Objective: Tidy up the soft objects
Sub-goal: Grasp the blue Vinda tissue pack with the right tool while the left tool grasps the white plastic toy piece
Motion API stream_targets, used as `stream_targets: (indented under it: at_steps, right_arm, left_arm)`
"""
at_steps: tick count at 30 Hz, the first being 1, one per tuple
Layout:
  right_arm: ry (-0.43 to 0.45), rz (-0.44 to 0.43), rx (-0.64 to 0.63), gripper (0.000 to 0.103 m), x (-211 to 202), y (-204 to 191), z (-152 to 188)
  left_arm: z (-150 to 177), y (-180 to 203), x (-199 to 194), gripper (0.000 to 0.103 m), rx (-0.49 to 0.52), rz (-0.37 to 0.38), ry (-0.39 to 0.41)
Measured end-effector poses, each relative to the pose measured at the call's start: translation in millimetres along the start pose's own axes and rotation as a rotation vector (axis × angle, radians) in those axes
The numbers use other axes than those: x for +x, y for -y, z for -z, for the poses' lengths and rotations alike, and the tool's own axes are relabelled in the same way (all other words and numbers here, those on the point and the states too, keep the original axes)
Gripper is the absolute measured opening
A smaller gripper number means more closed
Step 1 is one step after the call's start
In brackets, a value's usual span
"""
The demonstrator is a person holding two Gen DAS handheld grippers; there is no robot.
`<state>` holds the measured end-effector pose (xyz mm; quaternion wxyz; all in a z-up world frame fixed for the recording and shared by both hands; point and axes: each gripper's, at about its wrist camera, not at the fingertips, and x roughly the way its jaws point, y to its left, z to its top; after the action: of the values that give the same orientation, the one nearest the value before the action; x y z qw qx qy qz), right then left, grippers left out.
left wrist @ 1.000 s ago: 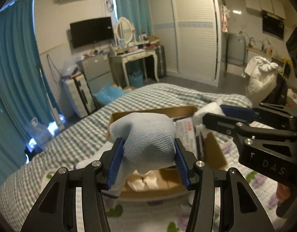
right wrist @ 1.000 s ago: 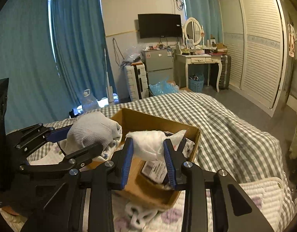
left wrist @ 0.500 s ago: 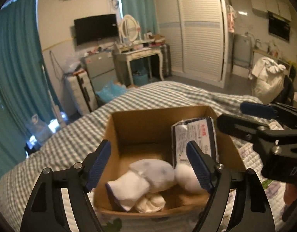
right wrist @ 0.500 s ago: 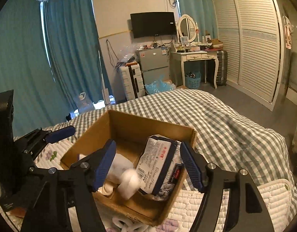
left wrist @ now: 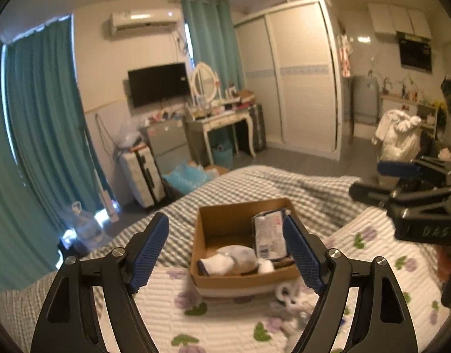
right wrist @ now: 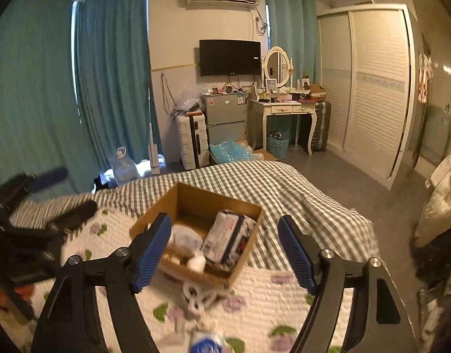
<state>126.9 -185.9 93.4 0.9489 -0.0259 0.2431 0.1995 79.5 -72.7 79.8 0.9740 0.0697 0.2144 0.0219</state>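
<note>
An open cardboard box (left wrist: 219, 226) (right wrist: 169, 203) sits on the bed. Inside lie a pale blue mesh bundle (left wrist: 238, 253) (right wrist: 185, 238), a white sock (left wrist: 218, 263), a small white ball (left wrist: 265, 264) (right wrist: 196, 263) and a packet of wipes (left wrist: 268, 232) (right wrist: 225, 235). My left gripper (left wrist: 225, 250) is open and empty, held back above the near side of the box. My right gripper (right wrist: 225, 247) is open and empty, also raised behind the box. A white knotted soft thing (left wrist: 287, 294) (right wrist: 199, 294) lies on the quilt in front of the box.
The bed has a floral white quilt (left wrist: 225, 323) over a grey checked cover (right wrist: 284, 188). A blue-and-white item (right wrist: 206, 344) lies blurred at the near edge. A suitcase (right wrist: 191, 141), dressing table (right wrist: 284, 111) and wardrobe (right wrist: 372, 88) stand beyond the bed.
Both grippers opened and dropped their bundles into the box, the left the mesh bundle, the right the white ball. Both have since pulled back and up from the box.
</note>
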Motion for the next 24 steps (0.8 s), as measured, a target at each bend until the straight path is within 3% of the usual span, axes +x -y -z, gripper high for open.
stream_targets:
  at_steps: [4, 8, 17, 21, 24]
  right_arm:
    - [-0.029, -0.007, -0.023, 0.093, -24.1, -3.7, 26.5]
    - [-0.110, -0.004, -0.046, 0.094, -22.7, -7.2, 63.2]
    - [-0.312, -0.045, -0.021, 0.094, 40.3, -13.0, 162.5]
    - [-0.386, -0.057, -0.043, 0.094, 68.9, -18.7, 189.7]
    - [-0.451, -0.091, -0.039, 0.079, 88.8, -21.9, 202.4]
  left_arm:
    - [17.3, 7.1, -21.5, 0.088, -0.035, -0.072, -0.033]
    - [46.5, 18.6, -22.3, 0.088, -0.049, -0.089, -0.081]
    - [123.9, 39.9, 7.2, 0.088, -0.125, -0.082, -0.233]
    - [150.0, 38.5, 20.4, 0.088, -0.175, -0.079, -0.281]
    - [166.9, 38.8, 31.9, 0.088, -0.190, -0.080, -0.314]
